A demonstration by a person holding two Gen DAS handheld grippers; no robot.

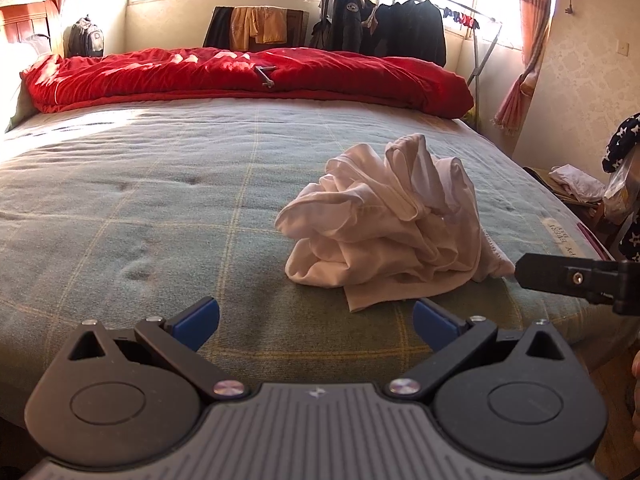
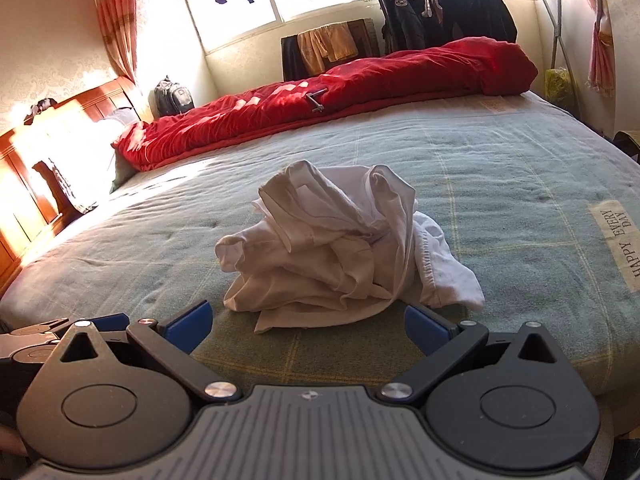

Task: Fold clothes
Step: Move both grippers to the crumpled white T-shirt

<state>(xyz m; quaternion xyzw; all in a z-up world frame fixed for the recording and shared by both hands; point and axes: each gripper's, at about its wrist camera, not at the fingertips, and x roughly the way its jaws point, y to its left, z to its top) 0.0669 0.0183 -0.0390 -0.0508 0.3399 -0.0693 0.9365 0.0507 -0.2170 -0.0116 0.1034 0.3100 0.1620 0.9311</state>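
White garment: a crumpled white garment (image 1: 396, 224) (image 2: 344, 256) lies in a heap on the grey-green checked bedspread (image 1: 140, 200) (image 2: 500, 168), near the bed's front edge.
Left gripper: the left gripper (image 1: 316, 318) has its blue-padded jaws spread wide and empty, low over the bedspread, the heap ahead and to its right, apart from the pads.
Right gripper: the right gripper (image 2: 308, 326) is likewise spread wide with nothing between its pads; the heap's near hem lies just ahead of the gap.
Left view only: the right gripper's black finger comes in from the right edge, its tip just beside the heap's right hem (contact cannot be told); cluttered things stand beside the bed at the right.
Right view only: a wooden headboard (image 2: 36, 168) at the left, and a "HAPPY EVERY DAY" label (image 2: 616, 242) sewn on the bedspread right of the heap.
Surroundings: a rolled red quilt (image 1: 248, 76) (image 2: 340, 96) runs along the far side; behind it a rack of dark jackets (image 1: 392, 24) (image 2: 448, 12) and a grey backpack (image 1: 85, 38) (image 2: 172, 96).
Open room: bare bedspread stretches left of and behind the heap, up to the quilt.
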